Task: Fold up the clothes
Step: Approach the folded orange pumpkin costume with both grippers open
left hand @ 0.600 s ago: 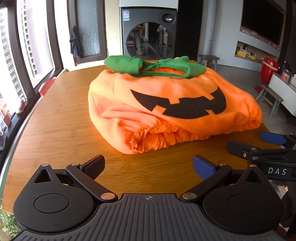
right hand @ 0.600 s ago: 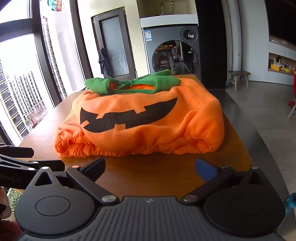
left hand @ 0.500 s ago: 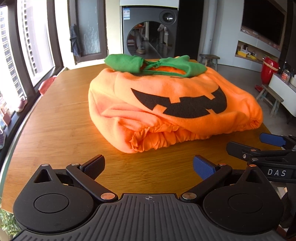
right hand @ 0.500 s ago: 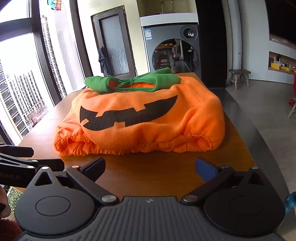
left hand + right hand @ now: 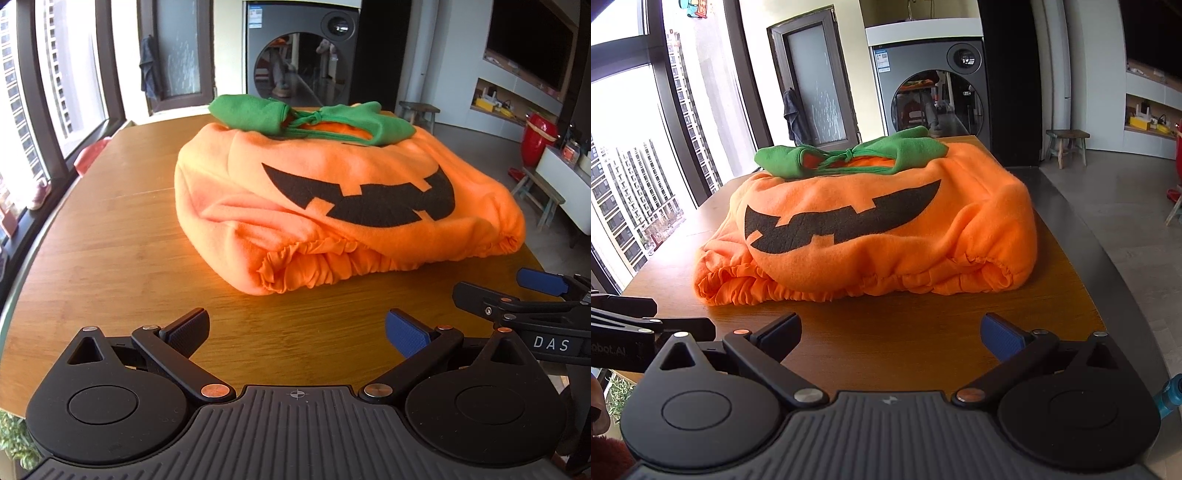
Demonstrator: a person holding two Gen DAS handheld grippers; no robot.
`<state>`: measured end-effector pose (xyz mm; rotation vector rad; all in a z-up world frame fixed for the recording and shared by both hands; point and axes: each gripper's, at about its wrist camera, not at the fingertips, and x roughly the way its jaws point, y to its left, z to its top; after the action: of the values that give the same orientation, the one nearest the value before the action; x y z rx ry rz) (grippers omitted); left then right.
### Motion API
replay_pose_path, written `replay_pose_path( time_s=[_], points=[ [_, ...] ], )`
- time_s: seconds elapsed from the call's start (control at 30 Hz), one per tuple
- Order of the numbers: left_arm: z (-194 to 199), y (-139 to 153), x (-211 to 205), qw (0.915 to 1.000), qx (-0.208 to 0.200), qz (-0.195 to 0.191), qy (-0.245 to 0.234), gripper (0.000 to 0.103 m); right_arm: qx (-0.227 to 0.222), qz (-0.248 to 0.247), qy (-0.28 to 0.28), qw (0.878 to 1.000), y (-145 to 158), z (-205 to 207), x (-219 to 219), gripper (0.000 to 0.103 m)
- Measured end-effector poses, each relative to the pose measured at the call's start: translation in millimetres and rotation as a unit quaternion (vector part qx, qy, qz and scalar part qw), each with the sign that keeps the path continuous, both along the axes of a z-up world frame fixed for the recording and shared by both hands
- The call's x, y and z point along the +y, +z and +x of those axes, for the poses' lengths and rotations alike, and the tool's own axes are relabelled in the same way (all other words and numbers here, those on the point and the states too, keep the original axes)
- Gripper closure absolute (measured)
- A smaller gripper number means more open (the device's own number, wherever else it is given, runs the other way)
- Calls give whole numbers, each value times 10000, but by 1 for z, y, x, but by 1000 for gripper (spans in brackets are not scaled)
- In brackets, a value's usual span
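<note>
Both tongs hang wide open and empty, side by side: the left gripper (image 5: 295,328) and right gripper (image 5: 890,332) tilt down at the table (image 5: 110,240). The pumpkin costume (image 5: 351,199) lies bundled just ahead of them, likely awaiting folding.

a home: washing machine (image 5: 301,55), wall television (image 5: 532,44), wooden table (image 5: 110,240)

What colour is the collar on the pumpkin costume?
Green collar on the orange costume; clearest in the right wrist view.
</note>
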<state>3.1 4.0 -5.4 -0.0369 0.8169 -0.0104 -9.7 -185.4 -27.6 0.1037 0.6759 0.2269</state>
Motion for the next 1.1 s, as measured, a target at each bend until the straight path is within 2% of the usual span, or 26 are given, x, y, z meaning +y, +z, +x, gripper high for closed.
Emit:
replay_pose_path(
  time_s=[1.1],
  points=[
    [3,-5,1,9995,264,-143,32,0,143,17,0,9999,-6,2,-2,0]
  ],
)
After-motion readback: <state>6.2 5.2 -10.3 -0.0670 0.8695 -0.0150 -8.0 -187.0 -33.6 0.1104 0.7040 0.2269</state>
